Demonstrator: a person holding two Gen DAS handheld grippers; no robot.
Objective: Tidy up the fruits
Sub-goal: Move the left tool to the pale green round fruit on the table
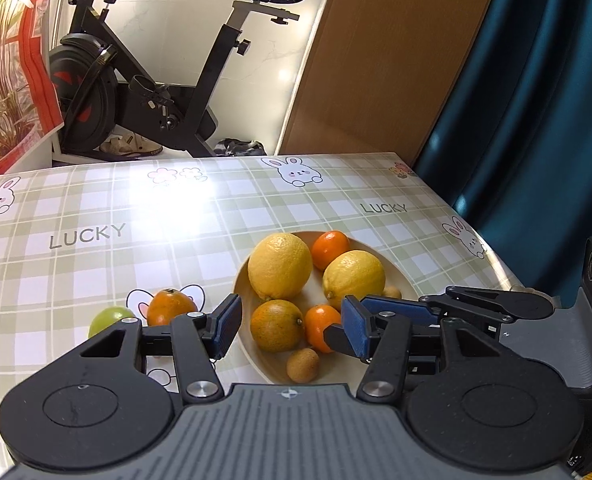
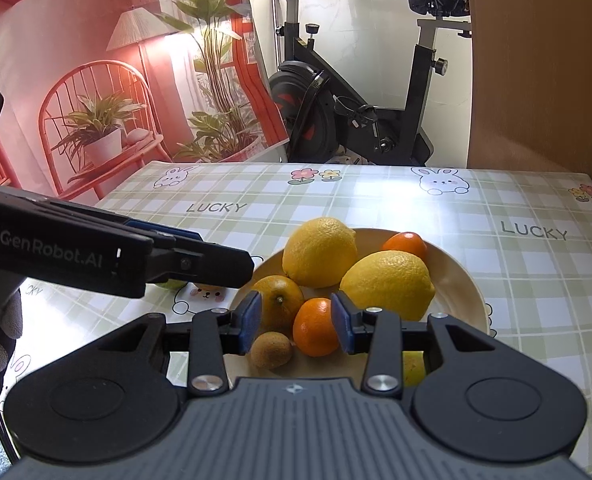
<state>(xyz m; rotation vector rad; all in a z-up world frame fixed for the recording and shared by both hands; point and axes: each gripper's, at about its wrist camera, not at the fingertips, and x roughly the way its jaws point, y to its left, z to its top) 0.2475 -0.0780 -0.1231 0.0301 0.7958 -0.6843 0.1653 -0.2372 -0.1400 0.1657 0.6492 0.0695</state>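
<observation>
Over the table's near right corner, the left wrist view shows the left gripper (image 1: 292, 326) spread and empty above the plate (image 1: 400, 276) of lemons and oranges, an orange (image 1: 171, 306) and lime (image 1: 110, 320) lying just left of it. From the right wrist, the right gripper (image 2: 296, 326) flanks a small orange (image 2: 314, 326) on the plate; pinching or not, I cannot tell.

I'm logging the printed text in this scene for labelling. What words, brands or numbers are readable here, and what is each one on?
"LUCKY": printed on the checked tablecloth, twice in each view.
"GenRobot.AI": on the side of the left claw, seen from the right wrist view.
"CKY": part of another "LUCKY" on the tablecloth, cut off by the left claw.
No numbers can be read. Small lettering at the bottom right edge of the left wrist view is too small to read.
</observation>
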